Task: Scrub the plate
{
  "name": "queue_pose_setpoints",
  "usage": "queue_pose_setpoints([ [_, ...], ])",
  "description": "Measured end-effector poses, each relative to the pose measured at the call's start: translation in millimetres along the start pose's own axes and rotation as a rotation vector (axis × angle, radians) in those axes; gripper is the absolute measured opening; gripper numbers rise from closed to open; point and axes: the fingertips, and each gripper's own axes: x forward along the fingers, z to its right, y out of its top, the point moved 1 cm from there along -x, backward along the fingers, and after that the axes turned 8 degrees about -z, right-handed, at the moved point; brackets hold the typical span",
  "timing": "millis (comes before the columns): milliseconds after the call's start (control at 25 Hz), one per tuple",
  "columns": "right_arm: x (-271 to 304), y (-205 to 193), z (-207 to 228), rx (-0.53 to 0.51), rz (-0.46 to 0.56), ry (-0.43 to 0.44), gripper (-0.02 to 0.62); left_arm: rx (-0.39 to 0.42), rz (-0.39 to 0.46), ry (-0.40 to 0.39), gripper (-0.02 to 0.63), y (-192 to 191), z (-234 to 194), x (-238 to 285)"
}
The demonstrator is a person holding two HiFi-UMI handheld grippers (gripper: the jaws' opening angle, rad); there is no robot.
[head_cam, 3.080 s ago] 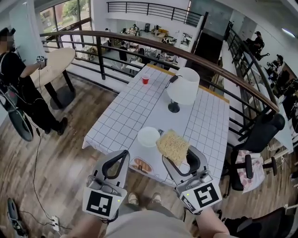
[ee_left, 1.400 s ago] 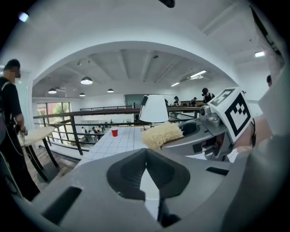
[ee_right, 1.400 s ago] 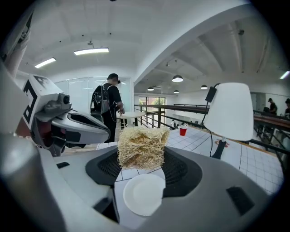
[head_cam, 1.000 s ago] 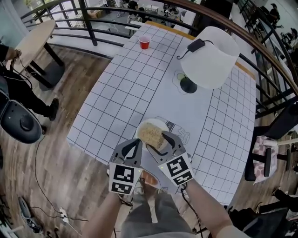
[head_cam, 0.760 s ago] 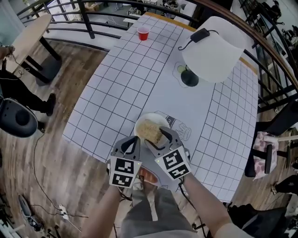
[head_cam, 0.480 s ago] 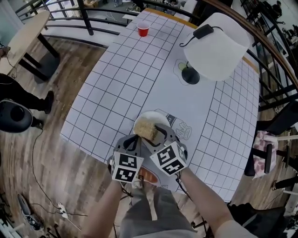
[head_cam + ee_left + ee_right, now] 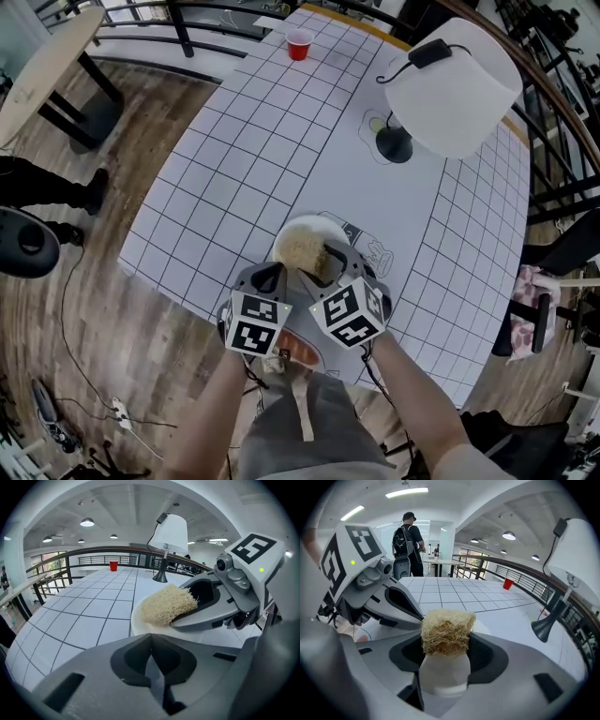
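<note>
A white plate (image 7: pixel 317 226) lies near the front edge of the checked table. A yellow loofah pad (image 7: pixel 300 251) rests on it, and my right gripper (image 7: pixel 319 256) is shut on the pad. In the right gripper view the loofah (image 7: pixel 447 631) fills the gap between the jaws. My left gripper (image 7: pixel 273 275) is shut with nothing between its jaws, and its tips are at the plate's near left rim. In the left gripper view the plate (image 7: pixel 136 619) and the loofah (image 7: pixel 166 604) lie just beyond the jaw tips, whose contact with the rim is hidden.
A lamp with a white shade (image 7: pixel 455 84) stands at the back right. A red cup (image 7: pixel 299 44) is at the far end. A small dish with food (image 7: pixel 300 354) sits at the near edge under my hands. A person's legs (image 7: pixel 47 183) and a chair (image 7: pixel 553 319) flank the table.
The loofah has come down from above the table onto the plate. Both grippers have closed in on the plate, and the right one has turned slightly over the last second.
</note>
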Motion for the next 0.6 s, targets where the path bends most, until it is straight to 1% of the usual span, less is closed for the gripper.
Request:
queue_pose_setpoints([
  [80,-6,-7,14,0.018,-0.021,-0.042,0.245,0.007,-0.002,0.010,0.014,0,0,0],
  [240,-21,-26,48,0.089,-0.042,-0.112,0.245,0.005,0.016,0.028,0.014,1,-1,-1],
  [320,-29,-33,61,0.121,-0.035,-0.151,0.245,0.000,0.020,0.030,0.014,1,-2,0],
  [400,-40,-28,64,0.141,0.001,-0.166,0.245,0.000,0.016,0.032,0.014,1,-2,1],
  [480,-53,-14,54,0.111,0.039,-0.177,0.245,0.006,0.011,0.034,0.014,0,-2,1],
  [600,-59,10,20,-0.015,0.049,-0.168,0.245,0.017,0.015,0.034,0.014,2,-2,0],
])
